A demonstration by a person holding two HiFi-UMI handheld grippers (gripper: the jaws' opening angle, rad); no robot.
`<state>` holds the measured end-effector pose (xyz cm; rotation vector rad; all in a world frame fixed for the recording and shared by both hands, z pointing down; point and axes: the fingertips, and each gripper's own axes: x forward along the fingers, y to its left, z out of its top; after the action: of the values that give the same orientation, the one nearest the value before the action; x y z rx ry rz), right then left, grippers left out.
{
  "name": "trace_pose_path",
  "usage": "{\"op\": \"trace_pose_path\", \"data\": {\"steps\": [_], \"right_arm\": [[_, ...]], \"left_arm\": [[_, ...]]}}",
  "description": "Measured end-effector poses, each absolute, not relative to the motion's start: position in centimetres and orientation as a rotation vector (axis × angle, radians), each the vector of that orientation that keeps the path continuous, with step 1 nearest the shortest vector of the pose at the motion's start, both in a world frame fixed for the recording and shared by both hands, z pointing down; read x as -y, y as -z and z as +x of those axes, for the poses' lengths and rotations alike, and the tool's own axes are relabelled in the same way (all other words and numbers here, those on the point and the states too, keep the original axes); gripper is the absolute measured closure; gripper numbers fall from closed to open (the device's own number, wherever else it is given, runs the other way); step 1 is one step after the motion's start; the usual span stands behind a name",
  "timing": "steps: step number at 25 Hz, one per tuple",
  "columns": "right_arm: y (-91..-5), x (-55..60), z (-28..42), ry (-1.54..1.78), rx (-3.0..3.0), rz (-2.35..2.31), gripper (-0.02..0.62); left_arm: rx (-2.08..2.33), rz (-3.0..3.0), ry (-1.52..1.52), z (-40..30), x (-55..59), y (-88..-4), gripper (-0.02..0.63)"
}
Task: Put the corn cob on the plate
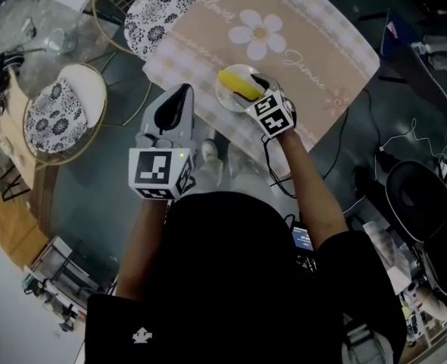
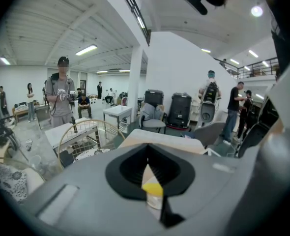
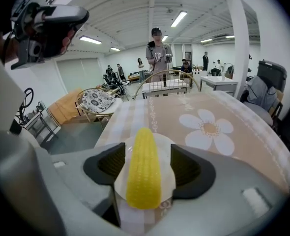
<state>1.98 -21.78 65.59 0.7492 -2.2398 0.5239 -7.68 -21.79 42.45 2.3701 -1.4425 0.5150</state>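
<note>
One cob [image 3: 143, 168] lies lengthwise on the one plate [image 3: 120, 181], yellow on white, its narrow end pointing away from the right gripper [image 1: 260, 88]. That gripper sits at the plate's near edge and points down at it. Its two jaws stand wide apart, one on each side of the cob, with a strip of bare plate showing between each pad and the kernels, so nothing is gripped.

The left gripper [image 1: 179, 97] is to the left of the plate and apart from it. Its jaws are together and hold nothing; only a thin slit between them lets a sliver of the cob and the plate show through.

The plate rests on one beige cloth [image 1: 307, 44], close to the cloth's near edge. One white daisy print [image 1: 259, 32] lies on the cloth beyond the plate.

Two round wire-framed chairs with black-and-white patterned cushions stand left of the plate: one [image 1: 165, 14] beyond it by the cloth's far corner, the other [image 1: 60, 112] further left and well apart from it.

Past the plate, across the room, one person [image 3: 157, 53] stands facing this way, with others too small to count behind.
</note>
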Motion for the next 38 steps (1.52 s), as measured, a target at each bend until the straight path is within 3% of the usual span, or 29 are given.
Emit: {"op": "trace_pose_path", "data": {"steps": [2,6,9,38], "right_arm": [[-64.1,21.8,2.1,-0.485,2.258,0.721,0.336],[-60.1,22.8,2.6,-0.364,2.302,0.721,0.511],[-56.9,23.9,3.5,-0.288,2.337,0.767,0.589],[-44.3,18.8,0.9,-0.215,2.563,0.975,0.592]], "left_arm": [[1.449,2.368,-0.506,-7.6,21.7,-42.1,0.597],[1.455,2.364,-0.496,-7.4,21.8,-41.7,0.597],[1.465,2.349,-0.45,-6.8,21.9,-41.4,0.597],[1.602,2.391,-0.323,-10.7,12.7,-39.0,0.597]]}}
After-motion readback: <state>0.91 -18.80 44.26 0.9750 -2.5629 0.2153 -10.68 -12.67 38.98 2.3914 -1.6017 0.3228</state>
